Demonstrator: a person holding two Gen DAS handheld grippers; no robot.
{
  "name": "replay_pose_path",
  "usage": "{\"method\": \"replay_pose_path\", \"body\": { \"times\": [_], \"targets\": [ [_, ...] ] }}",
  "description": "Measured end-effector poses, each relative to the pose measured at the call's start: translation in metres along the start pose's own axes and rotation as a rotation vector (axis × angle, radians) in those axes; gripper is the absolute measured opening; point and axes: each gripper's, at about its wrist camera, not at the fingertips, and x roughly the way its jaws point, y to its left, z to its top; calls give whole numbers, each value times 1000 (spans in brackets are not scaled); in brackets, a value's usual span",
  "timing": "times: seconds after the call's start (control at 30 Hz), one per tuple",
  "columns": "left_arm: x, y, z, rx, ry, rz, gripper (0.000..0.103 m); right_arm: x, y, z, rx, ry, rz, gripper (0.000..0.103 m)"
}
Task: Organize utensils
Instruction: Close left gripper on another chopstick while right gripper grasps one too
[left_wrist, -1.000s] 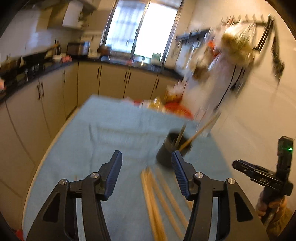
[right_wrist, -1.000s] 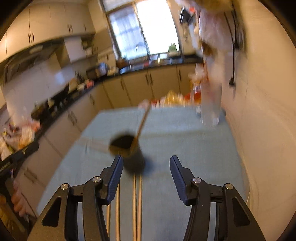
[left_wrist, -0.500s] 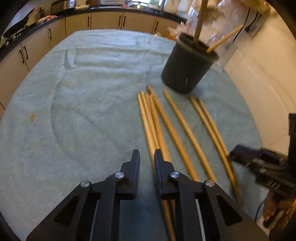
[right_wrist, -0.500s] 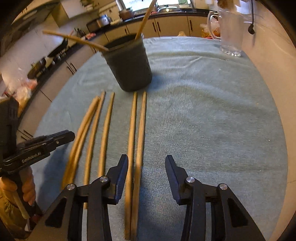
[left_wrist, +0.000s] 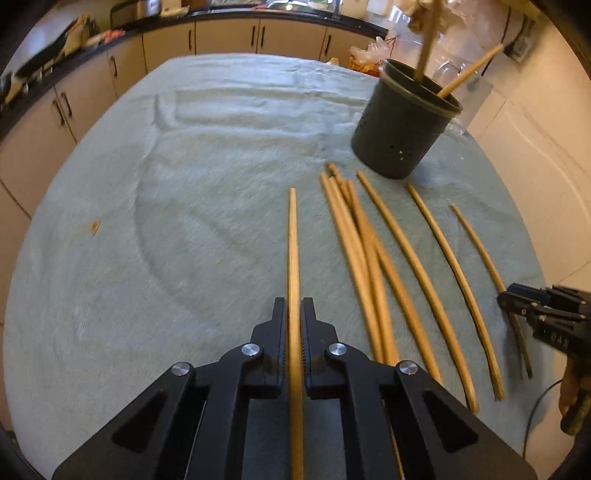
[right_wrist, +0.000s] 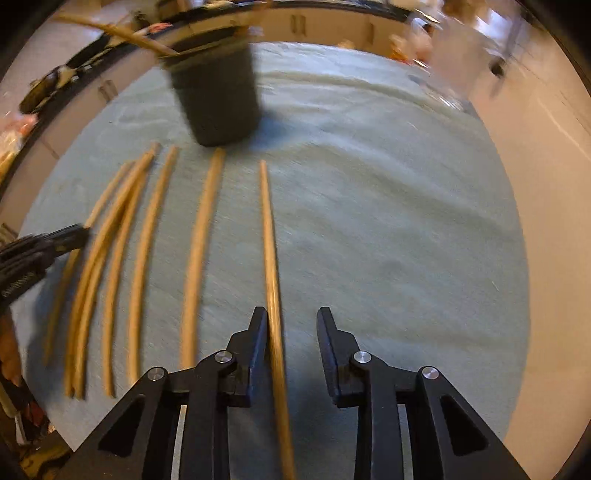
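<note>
Pale green cloth spread over the whole table. Dark cup upright toward the far right edge, two sticks leaning inside. Loose chopsticks fanned on the cloth just before it. Left gripper clamped tight on one chopstick. Right gripper partly open around another chopstick, touching only its left finger.

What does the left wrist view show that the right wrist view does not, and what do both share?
Left wrist only: the left gripper shut on a chopstick, and a small orange stain on the cloth.

Right wrist only: the right gripper open, a chopstick lying between its fingers, nearer the left one.

Both: the dark utensil holder holding two chopsticks, loose chopsticks lying on the pale green cloth, and kitchen cabinets behind.
</note>
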Motion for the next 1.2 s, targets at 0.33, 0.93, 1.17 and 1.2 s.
{"method": "replay_pose_path", "body": {
  "times": [0.33, 0.93, 1.17, 1.2],
  "targets": [
    [-19, 24, -4, 9, 69, -62, 7, -19, -25, -23, 7, 139, -54, 51],
    [28, 5, 56, 90, 93, 21, 9, 27, 10, 86, -39, 52, 5, 19],
    [29, -1, 56, 111, 28, 55, 5, 30, 15, 99, -65, 28, -5, 6],
    [28, -1, 55, 101, 22, 48, 5, 28, 15, 98, -60, 14, 13, 6]
  ]
}}
